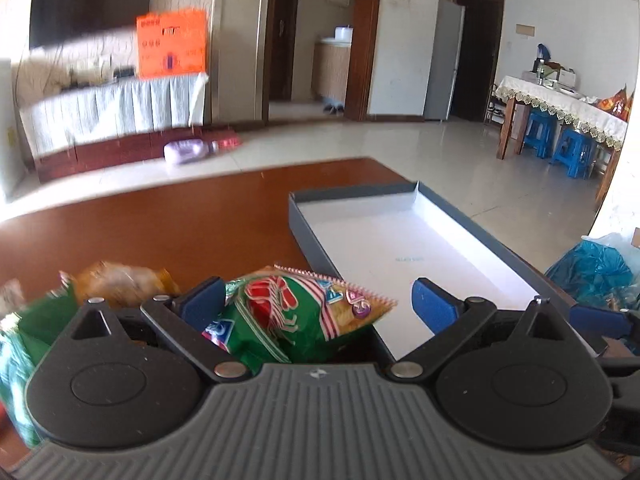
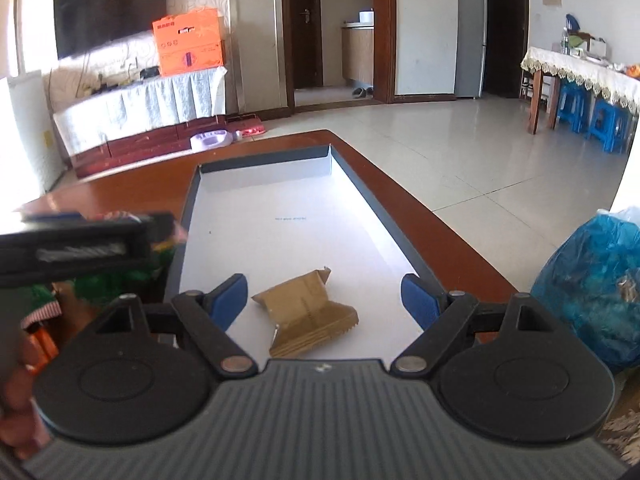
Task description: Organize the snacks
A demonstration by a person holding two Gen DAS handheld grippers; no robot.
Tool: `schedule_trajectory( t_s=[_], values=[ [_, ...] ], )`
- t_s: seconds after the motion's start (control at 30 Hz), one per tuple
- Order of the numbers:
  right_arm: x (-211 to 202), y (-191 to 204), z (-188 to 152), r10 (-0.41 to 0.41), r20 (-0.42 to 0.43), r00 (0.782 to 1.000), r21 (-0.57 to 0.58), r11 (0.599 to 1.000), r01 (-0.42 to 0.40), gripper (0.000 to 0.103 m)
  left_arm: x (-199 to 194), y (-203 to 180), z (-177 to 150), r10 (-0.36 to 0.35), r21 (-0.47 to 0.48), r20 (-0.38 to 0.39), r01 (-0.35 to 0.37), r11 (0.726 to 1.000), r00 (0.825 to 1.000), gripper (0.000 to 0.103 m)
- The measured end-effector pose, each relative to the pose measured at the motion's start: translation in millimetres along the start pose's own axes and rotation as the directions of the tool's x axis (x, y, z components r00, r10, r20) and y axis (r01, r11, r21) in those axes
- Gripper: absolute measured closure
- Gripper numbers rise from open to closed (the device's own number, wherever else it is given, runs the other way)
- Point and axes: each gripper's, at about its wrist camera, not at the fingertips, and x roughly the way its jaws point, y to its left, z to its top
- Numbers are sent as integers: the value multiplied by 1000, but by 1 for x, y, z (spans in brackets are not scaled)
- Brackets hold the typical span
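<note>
A green and red snack packet (image 1: 288,312) lies between the fingers of my left gripper (image 1: 318,304). It rests against the left pad and is clear of the right one, so the jaws stand open. The shallow grey tray (image 1: 352,192) with a white floor is just to its right. In the right wrist view, a tan packet (image 2: 308,312) lies on the tray (image 2: 264,162) floor. My right gripper (image 2: 324,300) hovers open around it, both pads apart from it. The left gripper (image 2: 80,240) shows side-on at the tray's left edge.
More snack packets, one orange-brown (image 1: 120,280) and some green (image 1: 24,320), are piled on the brown wooden table (image 1: 180,220) left of the tray. A blue plastic bag (image 2: 592,280) sits off the table's right edge. Tiled floor lies beyond.
</note>
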Motion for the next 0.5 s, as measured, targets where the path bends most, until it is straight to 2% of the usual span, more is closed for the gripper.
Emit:
schedule_trajectory(
  t_s=[0.07,0.13,0.23,0.37,0.5],
  values=[
    [1,-2,1,2,2,1000,-4,1000,-2,18,1,-1,-3,10,11,-4,-10,1000,1000,1],
    [4,-3,1,15,-19,1000,-9,1000,-16,17,1,10,-6,3,-17,-30,-4,1000,1000,1],
    [4,-5,4,53,-25,998,18,998,-52,17,0,29,-11,36,-26,-62,-37,999,997,1],
    [-6,-1,8,108,22,994,19,994,-109,18,1,42,-21,40,25,-100,-37,999,994,1],
    [-10,3,8,117,30,993,5,993,-117,17,11,29,-28,42,69,-82,-37,997,996,3]
  ],
)
